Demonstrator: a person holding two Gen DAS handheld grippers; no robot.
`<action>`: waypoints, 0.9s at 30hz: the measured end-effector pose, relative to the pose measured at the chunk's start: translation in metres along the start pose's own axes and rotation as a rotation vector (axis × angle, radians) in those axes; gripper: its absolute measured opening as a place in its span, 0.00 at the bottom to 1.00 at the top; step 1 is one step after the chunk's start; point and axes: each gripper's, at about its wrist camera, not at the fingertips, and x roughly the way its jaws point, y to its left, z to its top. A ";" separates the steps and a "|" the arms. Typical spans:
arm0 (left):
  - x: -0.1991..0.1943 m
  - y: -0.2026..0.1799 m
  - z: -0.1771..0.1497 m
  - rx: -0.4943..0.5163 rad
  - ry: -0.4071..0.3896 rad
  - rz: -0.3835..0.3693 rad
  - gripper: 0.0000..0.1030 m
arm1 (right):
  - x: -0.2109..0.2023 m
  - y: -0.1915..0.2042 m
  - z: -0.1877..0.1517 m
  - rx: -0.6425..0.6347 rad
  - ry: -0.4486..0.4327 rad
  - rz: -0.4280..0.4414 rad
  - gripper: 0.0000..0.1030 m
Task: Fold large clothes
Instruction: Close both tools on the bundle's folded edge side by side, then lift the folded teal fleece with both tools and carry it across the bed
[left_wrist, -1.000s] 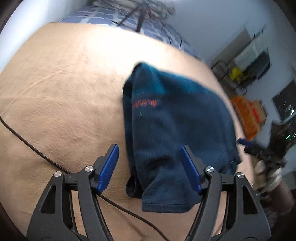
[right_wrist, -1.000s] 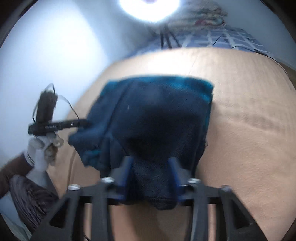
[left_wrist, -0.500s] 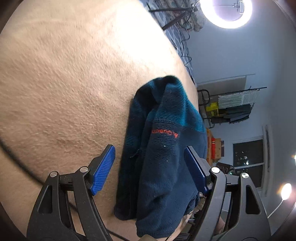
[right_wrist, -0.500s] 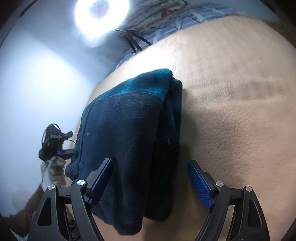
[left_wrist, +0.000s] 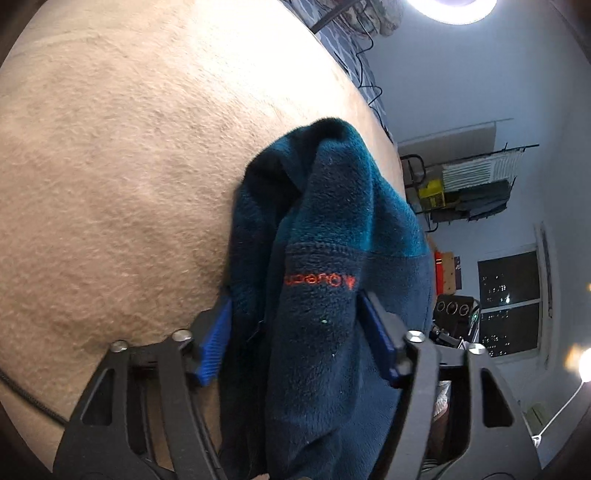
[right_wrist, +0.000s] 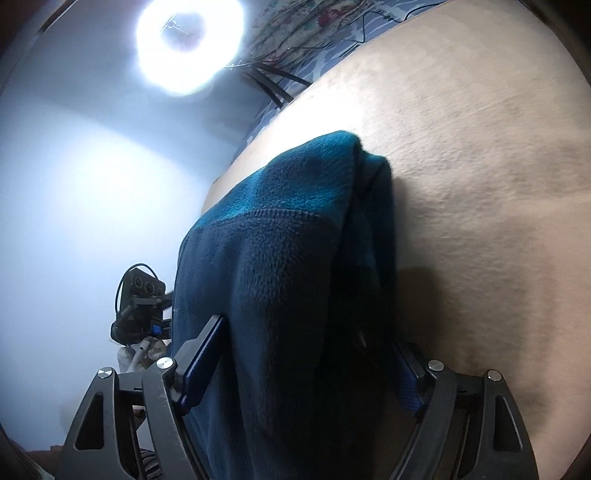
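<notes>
A dark blue fleece (left_wrist: 332, 229) with a red logo lies folded in a thick stack on the beige blanket (left_wrist: 110, 166). My left gripper (left_wrist: 295, 332) straddles the stack's near end. Its jaws are closing and its blue pads (left_wrist: 216, 339) pinch the cloth from both sides. In the right wrist view the same fleece (right_wrist: 295, 221) fills the gap of my right gripper (right_wrist: 306, 369). Its jaws stand wide and are closing slightly. The pads (right_wrist: 203, 358) lie against the cloth without visibly squeezing it, and the right pad is half hidden under the fleece.
A black cable (left_wrist: 22, 391) runs over the blanket at the left. A ring light (right_wrist: 188, 40) glares beyond the bed's far end. A rack (left_wrist: 472, 184) and a dark window (left_wrist: 509, 302) stand past the bed's side. A gloved hand with the other gripper (right_wrist: 140, 306) shows beside the fleece.
Both grippers sank, rolled and came closer over the fleece's near end. The right gripper let go of the hem and opened around the stack. The left jaws narrowed onto the cloth.
</notes>
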 end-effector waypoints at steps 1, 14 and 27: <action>0.001 -0.002 0.000 0.004 -0.002 0.007 0.57 | 0.002 0.000 0.000 0.004 0.001 0.006 0.77; 0.003 -0.063 -0.022 0.214 -0.067 0.263 0.33 | -0.010 0.034 -0.008 -0.055 -0.003 -0.160 0.37; -0.014 -0.122 -0.059 0.326 -0.119 0.367 0.29 | -0.034 0.106 -0.020 -0.209 -0.038 -0.385 0.23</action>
